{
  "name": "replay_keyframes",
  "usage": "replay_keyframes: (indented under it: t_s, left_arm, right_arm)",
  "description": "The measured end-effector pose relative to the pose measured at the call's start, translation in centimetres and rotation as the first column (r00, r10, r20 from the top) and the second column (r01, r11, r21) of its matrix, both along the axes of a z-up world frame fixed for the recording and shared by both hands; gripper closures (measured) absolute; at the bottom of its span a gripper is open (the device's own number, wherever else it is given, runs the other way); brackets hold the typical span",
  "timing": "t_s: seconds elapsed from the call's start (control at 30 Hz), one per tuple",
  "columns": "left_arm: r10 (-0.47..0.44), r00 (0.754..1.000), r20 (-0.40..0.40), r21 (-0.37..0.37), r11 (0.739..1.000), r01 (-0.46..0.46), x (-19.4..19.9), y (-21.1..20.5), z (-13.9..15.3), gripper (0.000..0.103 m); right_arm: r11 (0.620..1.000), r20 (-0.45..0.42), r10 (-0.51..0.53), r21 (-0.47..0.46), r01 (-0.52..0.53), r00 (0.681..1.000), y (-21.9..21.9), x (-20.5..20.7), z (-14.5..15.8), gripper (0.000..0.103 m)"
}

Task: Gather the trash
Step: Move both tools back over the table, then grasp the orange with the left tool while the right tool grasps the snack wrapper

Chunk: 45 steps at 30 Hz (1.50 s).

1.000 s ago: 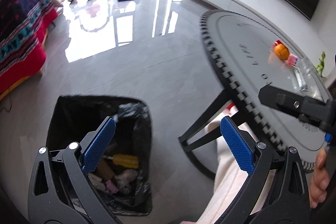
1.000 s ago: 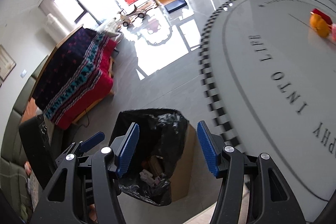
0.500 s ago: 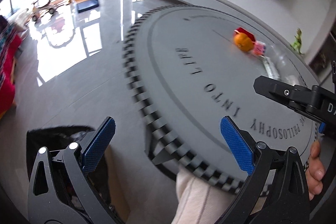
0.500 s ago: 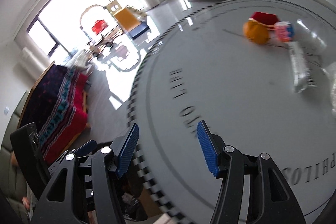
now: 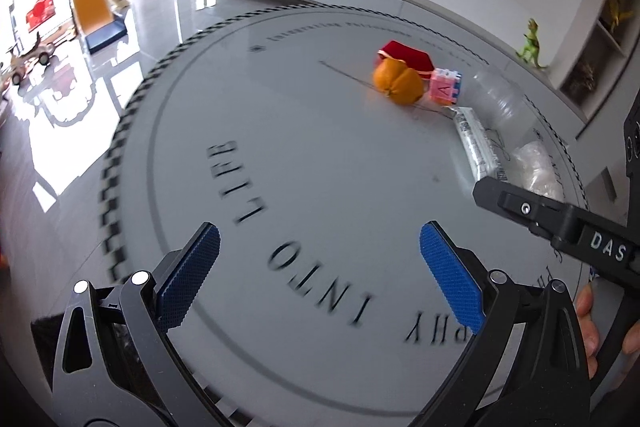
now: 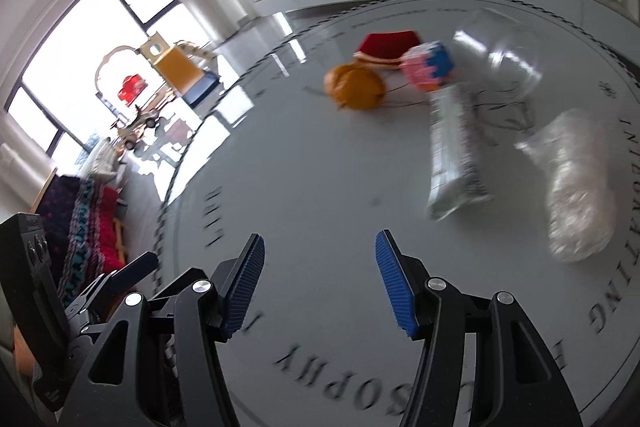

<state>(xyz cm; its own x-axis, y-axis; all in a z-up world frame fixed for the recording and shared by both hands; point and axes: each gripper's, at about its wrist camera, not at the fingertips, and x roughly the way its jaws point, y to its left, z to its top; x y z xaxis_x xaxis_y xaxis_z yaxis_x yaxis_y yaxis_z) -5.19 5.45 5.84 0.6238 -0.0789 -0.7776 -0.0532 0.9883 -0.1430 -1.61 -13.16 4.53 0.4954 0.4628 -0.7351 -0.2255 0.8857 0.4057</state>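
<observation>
With both grippers' fingers spread empty over the surface (image 6: 304,187), the silver wrapper (image 6: 454,151) looks light, crinkly and slippery, best pinched across its near end.

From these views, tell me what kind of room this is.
Probably a home living room: a round table with scattered trash, a children's toy slide by the window, and a blanket-covered sofa.

Home liv. rm: sofa (image 6: 86,223), kids' toys (image 5: 40,27)

You've got a grey round table (image 5: 304,131) with black lettering and checkered rim; orange peel (image 5: 398,81), red pouch (image 5: 406,54), pink-and-blue block (image 5: 445,90).
</observation>
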Motion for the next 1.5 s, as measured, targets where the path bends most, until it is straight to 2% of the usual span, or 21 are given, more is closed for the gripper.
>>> replay_keyframes:
  t_s: [0.27,0.43,0.63,0.7,0.73,0.77,0.83,0.93,1.0,1.2,1.37,1.5]
  left_arm:
    - [-0.079,0.997,-0.022,0.023,0.997,0.079,4.3,-2.8,-0.8,0.006]
    - [-0.111,0.993,-0.042,0.027,0.993,0.113,6.4,-3.7,-1.6,0.006]
    - [-0.121,0.991,-0.058,0.005,0.993,0.122,8.4,-4.0,-2.2,0.006]
    - [-0.128,0.990,-0.055,0.007,0.992,0.129,8.9,-4.2,-2.2,0.006]
    - [-0.131,0.990,-0.052,0.010,0.991,0.131,9.1,-4.2,-2.2,0.006]
    - [-0.133,0.990,-0.052,0.012,0.991,0.134,9.5,-4.3,-2.2,0.006]
    - [-0.141,0.989,-0.050,0.012,0.990,0.142,10.1,-4.5,-2.2,0.006]
    - [-0.144,0.988,-0.054,0.023,0.989,0.145,11.1,-4.9,-2.3,0.006]
    - [-0.145,0.988,-0.055,0.019,0.989,0.147,11.8,-5.0,-2.4,0.006]
    - [-0.147,0.988,-0.040,0.031,0.988,0.149,14.1,-5.9,-2.2,0.006]
    - [-0.155,0.988,-0.030,0.074,0.985,0.157,16.7,-7.0,-2.0,0.006]
    - [-0.132,0.991,-0.026,0.053,0.990,0.134,18.6,-6.6,-2.1,0.006]
  right_arm:
    - [0.996,0.027,-0.085,-0.031,0.086,0.996,-3.3,4.1,-0.2,0.044]
    - [0.987,0.007,-0.105,-0.122,0.105,0.994,-3.0,6.9,-1.8,0.044]
    - [0.957,0.024,-0.139,-0.255,0.141,0.990,-2.3,8.8,-3.2,0.044]
    - [0.953,0.007,-0.145,-0.269,0.142,0.989,-2.5,9.6,-3.9,0.044]
    - [0.951,0.023,-0.147,-0.273,0.148,0.989,-2.6,9.7,-3.9,0.048]
    - [0.948,0.024,-0.146,-0.282,0.146,0.989,-2.6,9.8,-4.0,0.058]
    - [0.960,0.008,-0.134,-0.247,0.131,0.991,-3.0,10.1,-4.0,0.072]
    - [0.984,-0.038,-0.110,-0.143,0.104,0.993,-4.0,10.3,-3.8,0.072]
    - [0.990,-0.035,-0.100,-0.107,0.095,0.994,-4.5,10.1,-3.3,0.072]
    - [0.990,0.051,-0.107,-0.086,0.111,0.993,-5.7,9.4,-0.9,0.072]
    - [0.986,0.125,-0.124,-0.094,0.136,0.984,-6.2,10.6,1.5,0.072]
    - [0.985,0.154,-0.128,-0.092,0.144,0.980,-6.3,11.7,2.7,0.072]
